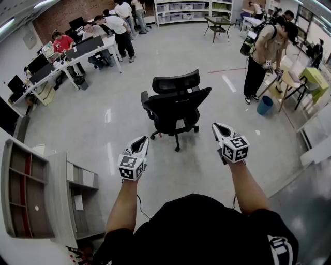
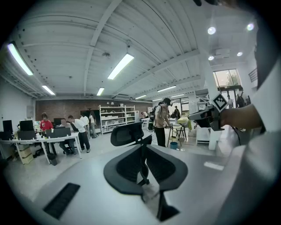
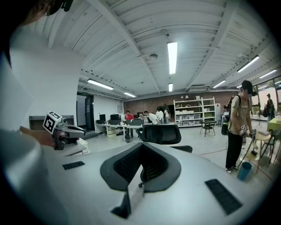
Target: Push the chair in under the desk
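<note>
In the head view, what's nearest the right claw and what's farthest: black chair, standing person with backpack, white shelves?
From the right claw:
1. black chair, just ahead, slightly left.
2. person with backpack, farther off, right side.
3. white shelves, far back wall.

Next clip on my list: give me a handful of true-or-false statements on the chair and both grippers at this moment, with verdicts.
The black office chair stands on the floor, out in the middle of the room. True.
The left gripper grips the chair. False: its jaws are shut on nothing, and it is held short of the chair.
The right gripper has its jaws shut and empty. True.
The chair lacks a headrest. False: a headrest tops its back.
</note>
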Available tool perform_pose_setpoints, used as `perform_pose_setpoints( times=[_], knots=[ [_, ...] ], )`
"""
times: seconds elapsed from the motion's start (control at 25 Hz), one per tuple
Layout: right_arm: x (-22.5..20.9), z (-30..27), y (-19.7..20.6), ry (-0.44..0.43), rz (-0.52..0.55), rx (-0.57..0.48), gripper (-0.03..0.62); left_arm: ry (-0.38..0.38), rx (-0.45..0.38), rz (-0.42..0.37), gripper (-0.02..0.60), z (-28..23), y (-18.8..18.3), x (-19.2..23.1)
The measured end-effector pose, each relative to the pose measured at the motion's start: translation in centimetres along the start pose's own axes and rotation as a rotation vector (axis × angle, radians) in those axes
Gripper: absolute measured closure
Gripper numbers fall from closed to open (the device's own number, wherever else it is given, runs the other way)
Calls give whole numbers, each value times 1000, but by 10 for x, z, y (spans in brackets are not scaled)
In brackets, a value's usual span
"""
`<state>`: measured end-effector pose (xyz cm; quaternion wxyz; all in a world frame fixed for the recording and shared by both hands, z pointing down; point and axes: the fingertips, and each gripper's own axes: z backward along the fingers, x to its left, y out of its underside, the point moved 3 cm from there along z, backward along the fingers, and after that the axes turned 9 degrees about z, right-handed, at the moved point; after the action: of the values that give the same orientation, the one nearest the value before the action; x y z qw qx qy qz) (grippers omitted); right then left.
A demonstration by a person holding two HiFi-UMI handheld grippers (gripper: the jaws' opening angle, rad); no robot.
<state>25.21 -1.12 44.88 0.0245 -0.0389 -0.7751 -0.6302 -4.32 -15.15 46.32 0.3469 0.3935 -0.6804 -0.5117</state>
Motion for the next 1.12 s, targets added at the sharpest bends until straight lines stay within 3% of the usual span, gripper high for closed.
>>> perform_pose_setpoints(
  times=[0.72,1.12],
  knots=[
    [4,1,-17,53,28,-13,597,13,-3,20,545,2,-6,5],
    [-17,-37,-11,39,19,-10,597,-12,25,41,545,-31,1,23]
  ],
)
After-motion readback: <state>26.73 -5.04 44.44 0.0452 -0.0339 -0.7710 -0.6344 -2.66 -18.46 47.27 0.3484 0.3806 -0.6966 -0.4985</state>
